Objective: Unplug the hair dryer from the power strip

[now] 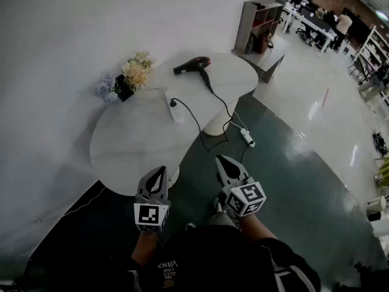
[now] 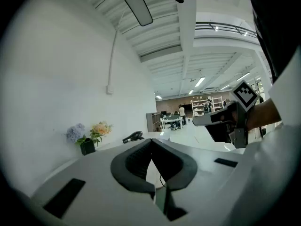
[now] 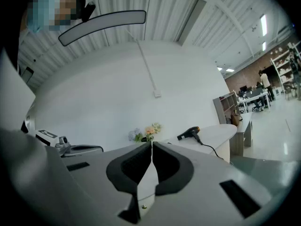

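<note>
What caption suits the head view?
Left gripper and right gripper, shut, before a table; hair dryer plugged into power strip.

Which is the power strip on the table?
Find the white table by the wall. Between its flower pot and black hair dryer lies the power strip: a flat white bar holding a black plug. The other strip lies on the floor.

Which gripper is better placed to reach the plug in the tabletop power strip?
Probably the left gripper: it sits more directly in line with the power strip; the right gripper hangs over the floor.
</note>
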Demonstrator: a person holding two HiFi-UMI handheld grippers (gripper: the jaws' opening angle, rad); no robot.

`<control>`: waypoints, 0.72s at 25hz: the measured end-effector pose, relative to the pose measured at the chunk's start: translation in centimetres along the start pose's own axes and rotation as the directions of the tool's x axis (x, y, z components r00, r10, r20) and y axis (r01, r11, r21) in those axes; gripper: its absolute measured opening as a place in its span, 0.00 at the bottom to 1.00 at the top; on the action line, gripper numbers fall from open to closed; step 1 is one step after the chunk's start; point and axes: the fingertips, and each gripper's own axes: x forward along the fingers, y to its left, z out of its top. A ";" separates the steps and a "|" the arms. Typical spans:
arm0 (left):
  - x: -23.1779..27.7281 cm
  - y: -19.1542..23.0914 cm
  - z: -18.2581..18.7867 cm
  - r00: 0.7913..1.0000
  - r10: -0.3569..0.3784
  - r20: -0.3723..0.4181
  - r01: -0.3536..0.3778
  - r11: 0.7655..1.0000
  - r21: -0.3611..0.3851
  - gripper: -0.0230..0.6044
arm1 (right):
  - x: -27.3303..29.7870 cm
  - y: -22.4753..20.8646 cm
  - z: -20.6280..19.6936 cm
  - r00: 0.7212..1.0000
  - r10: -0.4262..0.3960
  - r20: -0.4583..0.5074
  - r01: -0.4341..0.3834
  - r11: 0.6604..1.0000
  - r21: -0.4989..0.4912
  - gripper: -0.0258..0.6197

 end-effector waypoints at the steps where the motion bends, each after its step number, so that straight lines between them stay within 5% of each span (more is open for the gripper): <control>1: 0.6 0.0 -0.2 1.000 0.005 -0.005 -0.005 1.000 0.000 0.07 | 0.3 -0.6 0.0 1.000 0.005 0.005 -0.005 1.000 0.001 0.11; 9: 6.3 -0.3 0.5 0.998 0.050 -0.027 -0.049 0.999 0.018 0.07 | 3.0 -5.7 1.4 0.999 0.045 -0.017 -0.045 0.999 0.010 0.11; 18: 13.1 -1.5 -0.3 0.980 0.191 -0.050 -0.193 0.981 -0.028 0.07 | 6.6 -12.7 2.9 0.980 0.176 -0.089 -0.177 0.984 -0.001 0.11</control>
